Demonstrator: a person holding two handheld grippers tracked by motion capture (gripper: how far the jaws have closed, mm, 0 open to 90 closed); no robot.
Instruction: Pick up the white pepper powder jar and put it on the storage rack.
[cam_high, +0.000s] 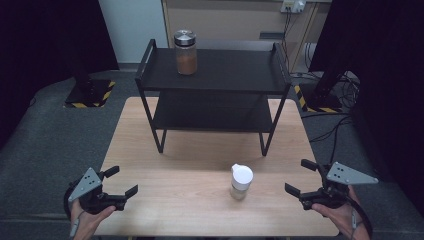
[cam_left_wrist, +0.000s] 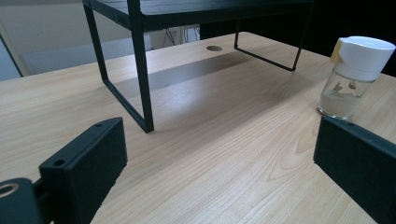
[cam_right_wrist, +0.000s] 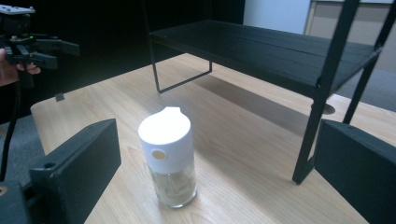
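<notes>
Jaws of both the left gripper (cam_high: 119, 182) and right gripper (cam_high: 302, 177) stand wide apart and empty, the white-capped jar (cam_right_wrist: 168, 156) upright just ahead between the right pair, so the approach looks barely begun, and next comes closing in around its glass body.

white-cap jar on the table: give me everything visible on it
The small jar has a clear glass-like body, a white plastic-looking cap with a pour lip and a small round yellowish mark. A little pale content sits at the bottom. It stands upright, capped, on the wooden table in front of the black rack, untouched.
</notes>
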